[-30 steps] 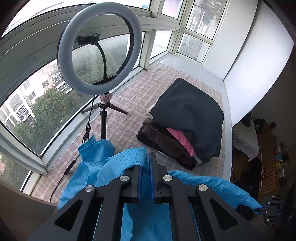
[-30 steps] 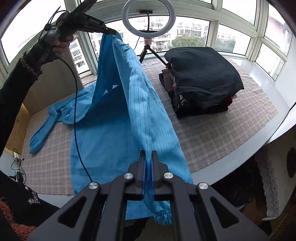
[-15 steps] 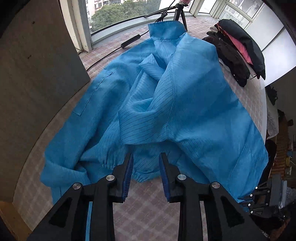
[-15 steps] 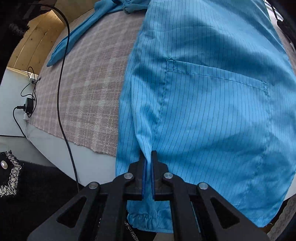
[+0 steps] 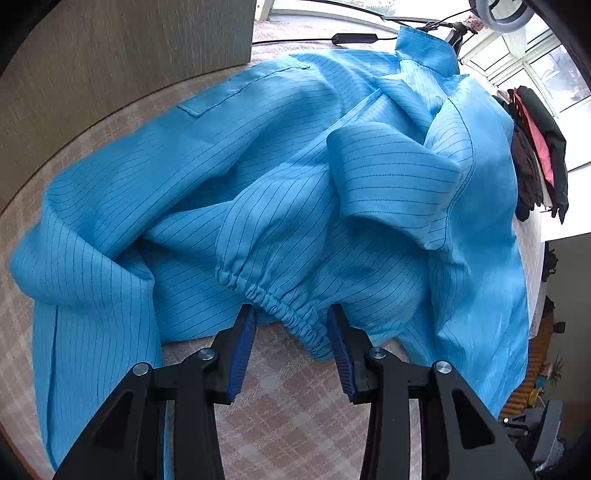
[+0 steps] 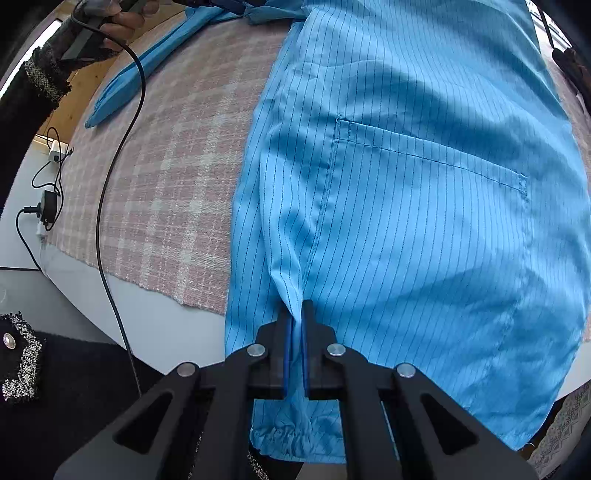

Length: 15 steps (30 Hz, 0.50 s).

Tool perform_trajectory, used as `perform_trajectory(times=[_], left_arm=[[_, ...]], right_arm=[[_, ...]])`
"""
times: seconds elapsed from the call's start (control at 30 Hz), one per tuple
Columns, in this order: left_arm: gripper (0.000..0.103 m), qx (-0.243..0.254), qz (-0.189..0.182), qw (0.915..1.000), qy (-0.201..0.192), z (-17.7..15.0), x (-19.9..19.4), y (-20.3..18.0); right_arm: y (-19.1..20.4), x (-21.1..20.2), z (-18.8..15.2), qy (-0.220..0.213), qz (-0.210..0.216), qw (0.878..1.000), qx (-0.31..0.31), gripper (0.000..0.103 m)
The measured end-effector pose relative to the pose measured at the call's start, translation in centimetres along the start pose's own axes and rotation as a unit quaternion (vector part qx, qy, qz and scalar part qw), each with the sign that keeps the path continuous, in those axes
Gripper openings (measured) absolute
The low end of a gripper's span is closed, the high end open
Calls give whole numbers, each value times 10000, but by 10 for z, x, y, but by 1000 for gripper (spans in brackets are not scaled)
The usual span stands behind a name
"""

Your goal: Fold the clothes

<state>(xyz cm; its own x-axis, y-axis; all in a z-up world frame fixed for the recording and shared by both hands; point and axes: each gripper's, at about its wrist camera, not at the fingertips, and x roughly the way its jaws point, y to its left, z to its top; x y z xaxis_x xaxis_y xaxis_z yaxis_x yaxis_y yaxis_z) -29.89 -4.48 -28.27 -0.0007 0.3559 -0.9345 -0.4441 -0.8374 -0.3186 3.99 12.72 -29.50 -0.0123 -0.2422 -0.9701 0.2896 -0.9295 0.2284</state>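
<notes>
A: Coat (image 5: 280,177) spread on the checked mat (image 5: 288,410), collar (image 5: 424,55) at the far end from the left tongs (image 5: 291,325), hem toward the person. Its long axis runs from collar to hem, away from both tongs.

B: And the left tongs?

A: Jaws apart, and they have just been opening. The gathered cuff (image 5: 280,302) lies between the pads (image 5: 242,350) on the mat, but neither pad presses it. The folded sleeve (image 5: 391,177) lies just beyond the tips.

B: What does the left view give that the right one lacks?

A: The collar, the stack of dark clothes (image 5: 535,155) far right of the tongs, a ring light (image 5: 498,14) behind the collar, and a patch pocket (image 5: 240,88) on the far-left panel.

B: And the right view?

A: Right tongs (image 6: 293,317) closed on a pinch of the coat's edge, with the elastic hem (image 6: 288,435) hanging below the pads over the table rim (image 6: 147,325). A pocket (image 6: 424,158) lies ahead and right of the tips. Left of the tongs the mat is bare; the other sleeve (image 6: 140,77) stretches across it at far upper left, near the person's hand (image 6: 122,22) on the left tool's handle. A black cable (image 6: 107,206) drops from that hand past the table edge.
</notes>
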Motion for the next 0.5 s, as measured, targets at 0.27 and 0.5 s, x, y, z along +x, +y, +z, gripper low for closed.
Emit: perform_trajectory(times=[0.27,0.5], left_arm=[[7,-51,-82,9994,-343,-6,-36,6],[7,-293,698,9900,-1191,-29,-159,78]], right_arm=[[-8,3,-5,4,51,10000,44,4],[-15,0,2,17,100,9999,-43,4]])
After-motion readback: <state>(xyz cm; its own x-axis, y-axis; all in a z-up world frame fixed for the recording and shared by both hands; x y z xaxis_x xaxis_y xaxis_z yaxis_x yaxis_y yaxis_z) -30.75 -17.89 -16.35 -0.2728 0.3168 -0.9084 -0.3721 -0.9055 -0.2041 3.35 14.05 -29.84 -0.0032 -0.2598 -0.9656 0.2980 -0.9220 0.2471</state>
